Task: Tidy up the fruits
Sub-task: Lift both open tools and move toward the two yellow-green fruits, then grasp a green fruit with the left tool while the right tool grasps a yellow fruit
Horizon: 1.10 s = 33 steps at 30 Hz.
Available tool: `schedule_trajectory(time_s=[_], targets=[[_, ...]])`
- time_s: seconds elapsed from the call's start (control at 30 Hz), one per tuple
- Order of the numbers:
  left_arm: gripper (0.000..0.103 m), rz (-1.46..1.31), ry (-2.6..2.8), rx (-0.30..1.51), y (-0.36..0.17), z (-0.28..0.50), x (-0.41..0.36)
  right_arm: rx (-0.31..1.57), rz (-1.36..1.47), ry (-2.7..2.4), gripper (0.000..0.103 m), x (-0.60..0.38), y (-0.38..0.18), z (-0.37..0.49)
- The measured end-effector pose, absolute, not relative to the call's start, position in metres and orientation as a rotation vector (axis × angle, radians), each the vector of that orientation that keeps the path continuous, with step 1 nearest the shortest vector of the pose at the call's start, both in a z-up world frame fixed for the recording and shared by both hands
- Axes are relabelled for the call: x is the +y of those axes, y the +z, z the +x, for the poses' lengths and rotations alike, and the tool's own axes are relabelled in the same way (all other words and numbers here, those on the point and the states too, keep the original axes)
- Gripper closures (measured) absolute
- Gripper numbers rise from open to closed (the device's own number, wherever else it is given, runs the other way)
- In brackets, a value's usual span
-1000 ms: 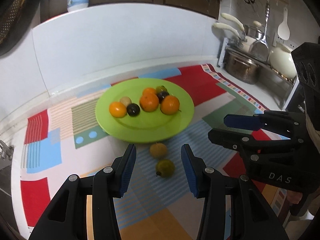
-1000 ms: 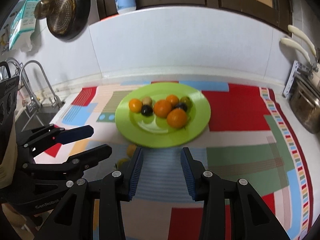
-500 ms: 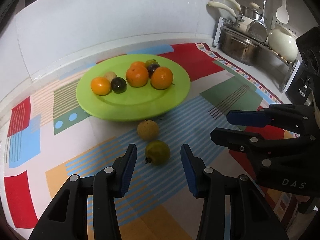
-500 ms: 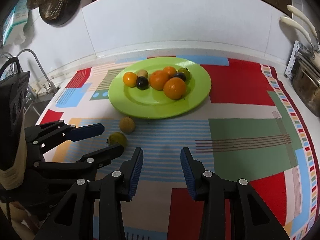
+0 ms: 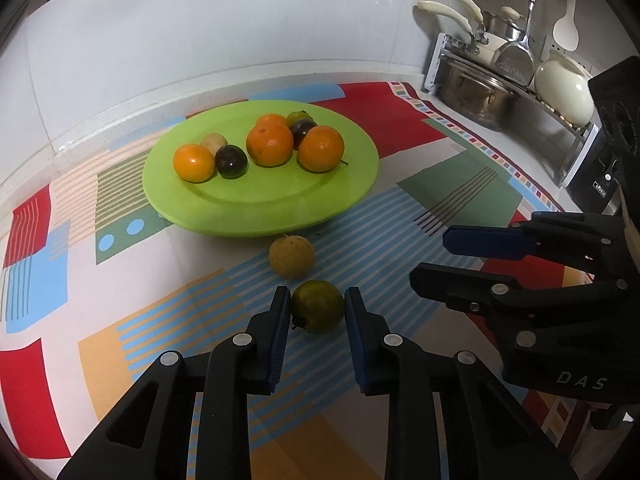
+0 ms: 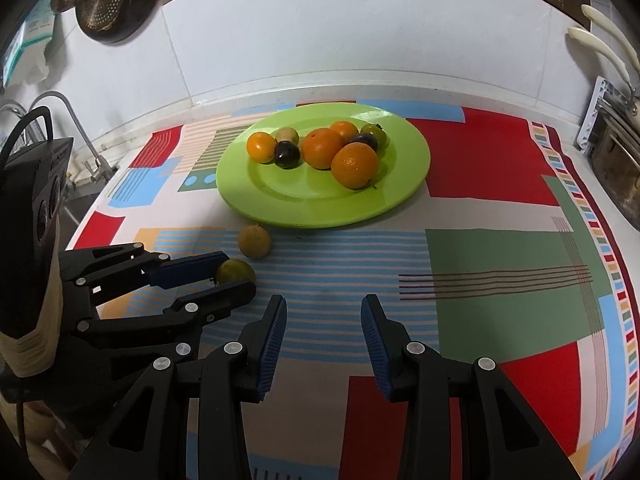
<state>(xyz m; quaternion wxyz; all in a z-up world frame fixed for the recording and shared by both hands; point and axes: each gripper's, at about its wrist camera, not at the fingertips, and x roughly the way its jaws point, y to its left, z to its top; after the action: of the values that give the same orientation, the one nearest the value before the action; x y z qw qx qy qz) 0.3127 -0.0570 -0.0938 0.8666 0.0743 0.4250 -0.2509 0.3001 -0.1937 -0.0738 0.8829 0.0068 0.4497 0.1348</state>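
Observation:
On the patterned mat in front of the green plate (image 5: pixel 260 224) lies a small green fruit (image 5: pixel 316 311). My left gripper (image 5: pixel 314 300) is shut on it, a blue pad pressing each side. A tan round fruit (image 5: pixel 291 257) lies loose just beyond it, near the plate's front rim. The plate holds several oranges, dark plums and small fruits. My right gripper (image 6: pixel 323 308) hovers open over the striped mat with nothing between its fingers. From the right wrist view the left gripper (image 6: pixel 240 274) reaches in from the left around the green fruit (image 6: pixel 234 271), beside the tan fruit (image 6: pixel 254 241).
A rack with steel pots and a cream kettle (image 5: pixel 480 96) stands at the right end of the counter. A faucet and sink (image 6: pixel 60 100) are at the left end, and a strainer (image 6: pixel 112 4) hangs above them. The white backsplash runs behind the plate.
Both grippers have sunk toward the mat. The left jaws, open around the green fruit before, have closed onto it. The right jaws kept their gap.

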Motion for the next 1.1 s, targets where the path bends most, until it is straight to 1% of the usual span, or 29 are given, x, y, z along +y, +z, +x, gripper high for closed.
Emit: schedule_trajectory(time_s=[0.3,0.63,0.83,1.03,1.1], targets=[[0.075,0.144,-0.412,0.867,-0.081,0.309,-0.031,0.931,0.008,0.328,0.063,-0.179,-0.072,0.306],[0.075,0.082,-0.314,0.867,-0.079,0.319,0.000,0.920,0.020,0.403,0.063,-0.152,-0.076,0.328],[0.075,0.073,-0.296,0.869,-0.082,0.322,0.004,0.953,0.027,0.420,0.063,-0.143,-0.087,0.343],[0.075,0.060,-0.291,0.875,-0.084,0.328,0.006,0.948,0.010,0.414,0.063,-0.137,-0.090,0.350],[0.075,0.055,-0.291,0.877,-0.085,0.330,0.006,0.955,0.016,0.421,0.065,-0.137,-0.092,0.352]])
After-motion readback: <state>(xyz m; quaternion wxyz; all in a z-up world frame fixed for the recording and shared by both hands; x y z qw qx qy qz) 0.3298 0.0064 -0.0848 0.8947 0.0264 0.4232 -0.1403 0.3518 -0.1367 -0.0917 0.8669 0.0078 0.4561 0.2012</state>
